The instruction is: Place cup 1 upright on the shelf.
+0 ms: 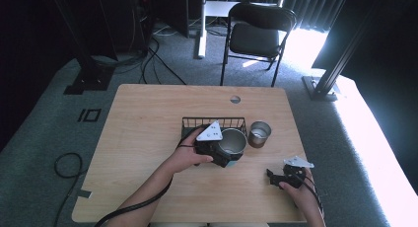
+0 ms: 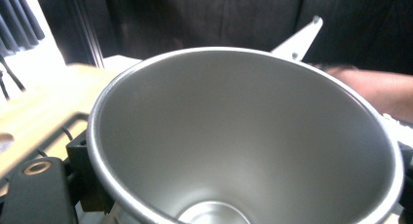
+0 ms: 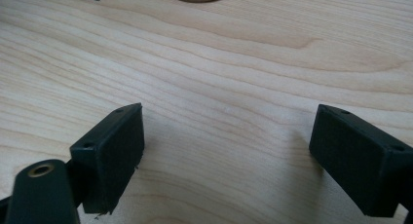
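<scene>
Left gripper (image 1: 224, 147) is clamped on a steel cup (image 1: 231, 141), held tilted (mouth toward its camera) at the front of the wire basket (image 1: 213, 122). Right gripper (image 1: 285, 176), jaws spread and empty, rests well apart near the table's (image 1: 148, 123) right front. A second cup (image 1: 259, 133) stands beside the basket, nearer the left gripper.

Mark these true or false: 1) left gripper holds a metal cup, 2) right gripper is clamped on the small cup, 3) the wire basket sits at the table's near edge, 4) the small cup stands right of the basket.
1) True: the left gripper is shut on the large metal cup.
2) False: the right gripper is open, empty, over bare table.
3) False: the wire basket sits mid-table, behind the held cup.
4) True: the small cup stands upright, right of the basket.
</scene>
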